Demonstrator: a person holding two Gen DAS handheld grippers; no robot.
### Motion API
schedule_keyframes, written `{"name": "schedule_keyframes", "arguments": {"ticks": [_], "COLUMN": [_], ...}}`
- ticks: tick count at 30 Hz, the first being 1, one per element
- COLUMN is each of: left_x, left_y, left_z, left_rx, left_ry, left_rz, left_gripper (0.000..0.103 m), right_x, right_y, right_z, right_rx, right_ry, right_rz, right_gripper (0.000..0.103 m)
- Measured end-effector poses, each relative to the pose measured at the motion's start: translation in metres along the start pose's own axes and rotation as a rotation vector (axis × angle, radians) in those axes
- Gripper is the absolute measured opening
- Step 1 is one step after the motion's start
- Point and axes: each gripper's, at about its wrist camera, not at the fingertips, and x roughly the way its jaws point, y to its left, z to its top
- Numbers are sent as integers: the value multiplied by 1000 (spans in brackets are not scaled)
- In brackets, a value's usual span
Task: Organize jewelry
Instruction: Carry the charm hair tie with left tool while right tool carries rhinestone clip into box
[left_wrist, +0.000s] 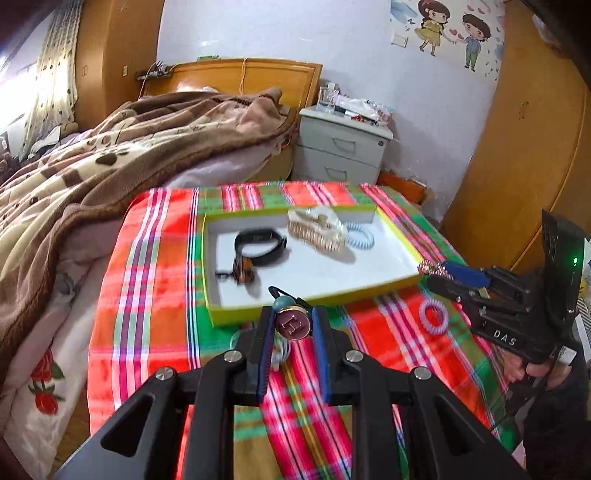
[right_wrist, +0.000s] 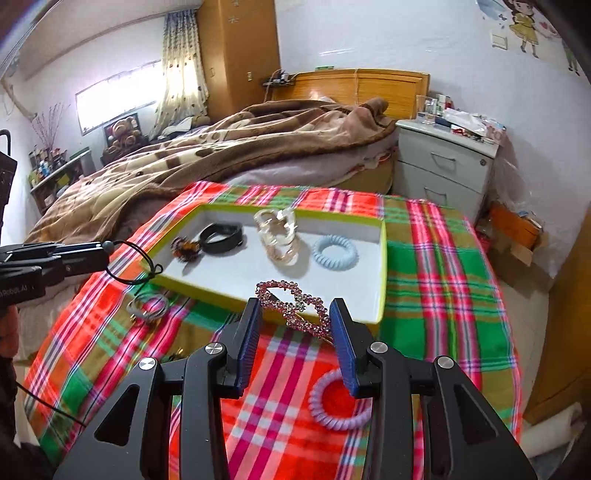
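My left gripper (left_wrist: 292, 323) is shut on a hair tie with a round maroon "H" charm (left_wrist: 292, 323) and a teal bead, held just before the near rim of the white tray (left_wrist: 314, 273). My right gripper (right_wrist: 295, 317) is shut on a pink rhinestone hair clip (right_wrist: 293, 304), at the tray's near edge (right_wrist: 229, 295). The tray holds a black band (right_wrist: 221, 233), a brown clip (right_wrist: 186, 248), a beige chain scrunchie (right_wrist: 279, 236) and a pale blue coil tie (right_wrist: 335, 253).
A purple coil tie (right_wrist: 338, 402) lies on the plaid cloth (right_wrist: 443, 273) under my right gripper. Grey hair ties (right_wrist: 147, 307) lie left of the tray. A bed (left_wrist: 110, 155) is behind the table, and a grey nightstand (left_wrist: 341, 146) stands beyond it.
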Motion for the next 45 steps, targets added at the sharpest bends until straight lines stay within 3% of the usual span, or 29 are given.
{"name": "schedule_keyframes", "arguments": {"ticks": [8,19,23,31,45], "left_x": [25,79,95,122,142], "left_y": [0,-1,1,7,11], "left_z": [32,49,50,43,32], "left_rx": [-4,-23,-42,-45,-52], "left_ry": [7,59,73,128,201], "left_rz": [-32,-50,-66,-30,-5], "left_gripper": [21,21,21,22,22], "right_x": [22,67,84,113,128], "right_y": [-21,-40,-43,-43,-39], "right_z": [21,49,54,52,49], "right_rx": [47,78,83,68,40], "right_ry": [7,48,68,129,178], "right_rz": [-37,-74,-80,-93,-115], "right_gripper": [39,39,39,39,39]}}
